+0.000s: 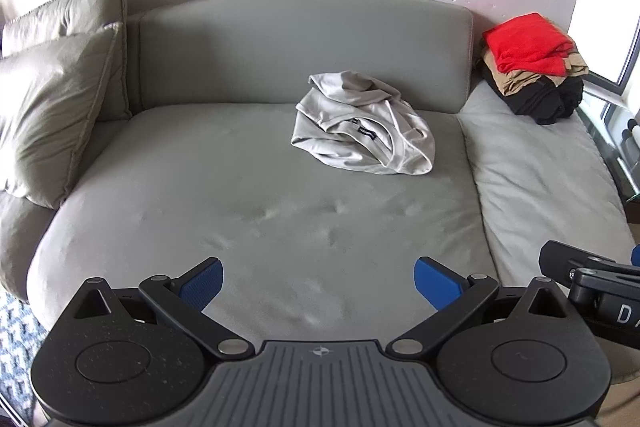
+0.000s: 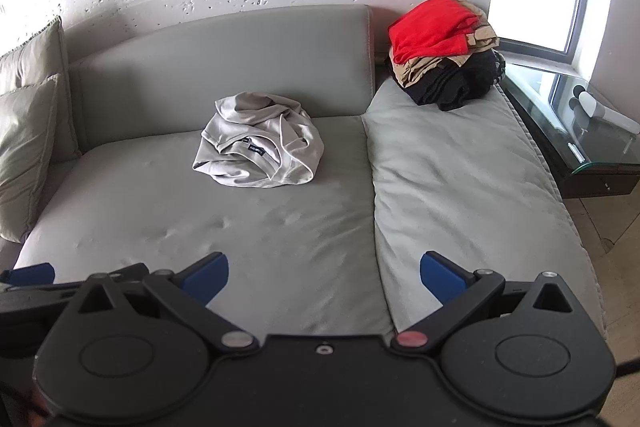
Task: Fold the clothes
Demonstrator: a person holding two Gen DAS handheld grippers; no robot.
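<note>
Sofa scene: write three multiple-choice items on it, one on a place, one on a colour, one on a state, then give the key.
1. Where does the grey shirt lie?
A. on the sofa seat, near the backrest
B. on the glass table
C. on the stack

2. What colour is the top garment of the stack?
A. black
B. red
C. tan

3. What state is the grey shirt in?
A. folded flat
B. held in a claw
C. crumpled in a heap

Key: 1 A, it sits on the seat cushion just ahead of the backrest. 2 B, the red garment lies over tan and black ones. 3 C, it lies bunched, and both the left claw and the right claw are open and empty.
</note>
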